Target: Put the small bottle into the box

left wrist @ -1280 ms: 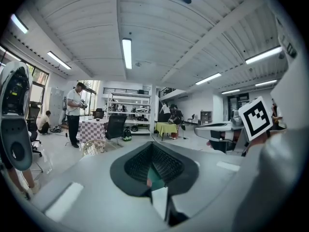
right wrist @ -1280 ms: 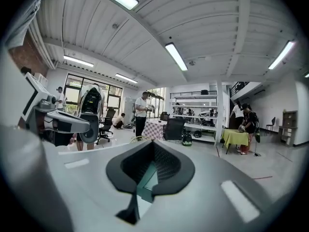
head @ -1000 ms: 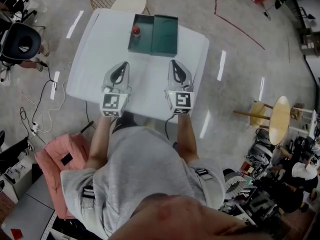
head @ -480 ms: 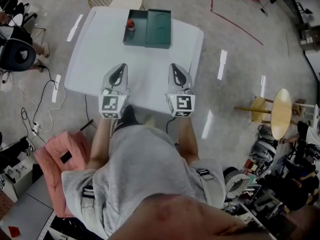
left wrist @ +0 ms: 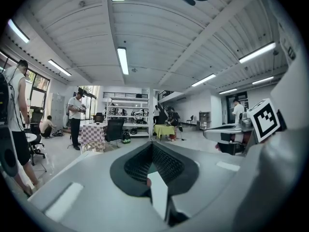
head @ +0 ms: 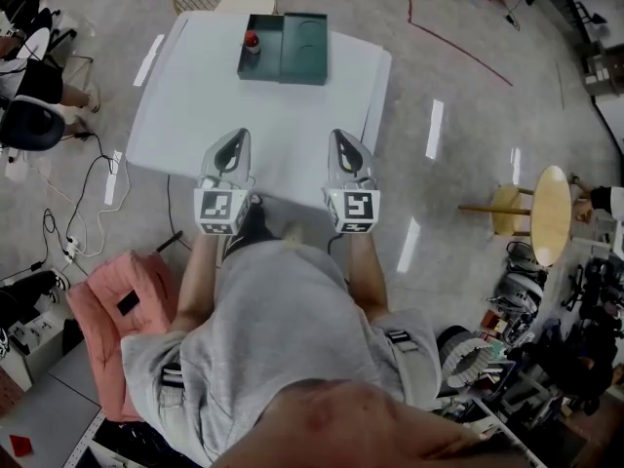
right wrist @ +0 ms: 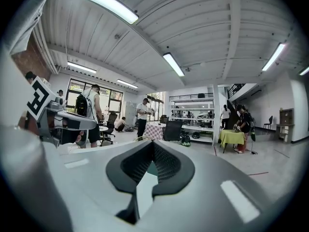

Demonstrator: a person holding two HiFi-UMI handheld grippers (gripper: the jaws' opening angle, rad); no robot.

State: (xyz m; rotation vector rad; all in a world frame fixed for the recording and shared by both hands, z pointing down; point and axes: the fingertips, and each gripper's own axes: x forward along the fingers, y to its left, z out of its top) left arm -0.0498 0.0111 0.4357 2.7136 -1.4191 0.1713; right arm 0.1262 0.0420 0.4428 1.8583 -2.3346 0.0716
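Left hand-held gripper (head: 236,136) farther from small bottle (head: 252,39)

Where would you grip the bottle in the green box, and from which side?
Likely by its red cap, coming straight down from above. The bottle seems to stand upright close to the left wall of the box, so the walls hinder a side approach, while the cap is free on top.

a small red-capped bottle (head: 252,41) stands upright in the left half of an open dark green box (head: 304,45), at the white table's (head: 263,115) far end.
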